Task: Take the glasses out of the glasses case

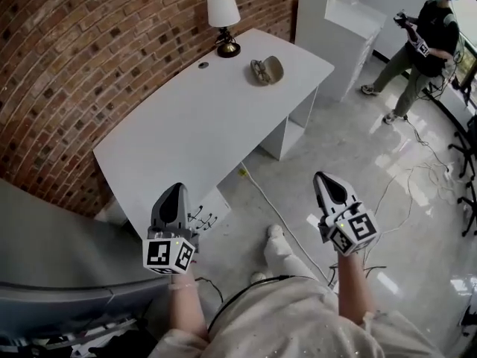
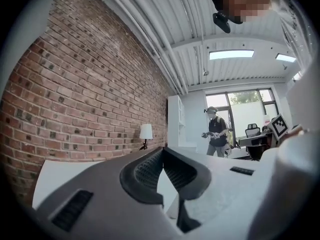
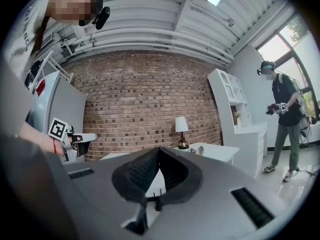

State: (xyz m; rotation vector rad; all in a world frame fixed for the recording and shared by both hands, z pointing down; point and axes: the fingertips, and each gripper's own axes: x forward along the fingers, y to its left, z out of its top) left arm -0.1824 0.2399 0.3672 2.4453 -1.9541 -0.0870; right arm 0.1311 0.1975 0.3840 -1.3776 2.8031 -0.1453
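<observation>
Lying open toward 1 o'clock on the white desk (image 1: 201, 125), the glasses case (image 1: 273, 68) holds the glasses (image 1: 259, 72) (the lamp (image 1: 223, 21) stands near). The left gripper (image 1: 176, 190) at 7 o'clock and the right gripper (image 1: 323, 177) at 5 o'clock hang well apart from it, jaws pressed together on nothing.

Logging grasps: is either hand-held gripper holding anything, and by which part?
Nothing. The left hand-held gripper and right hand-held gripper are shut and empty; the glasses case lies on the desk.
</observation>
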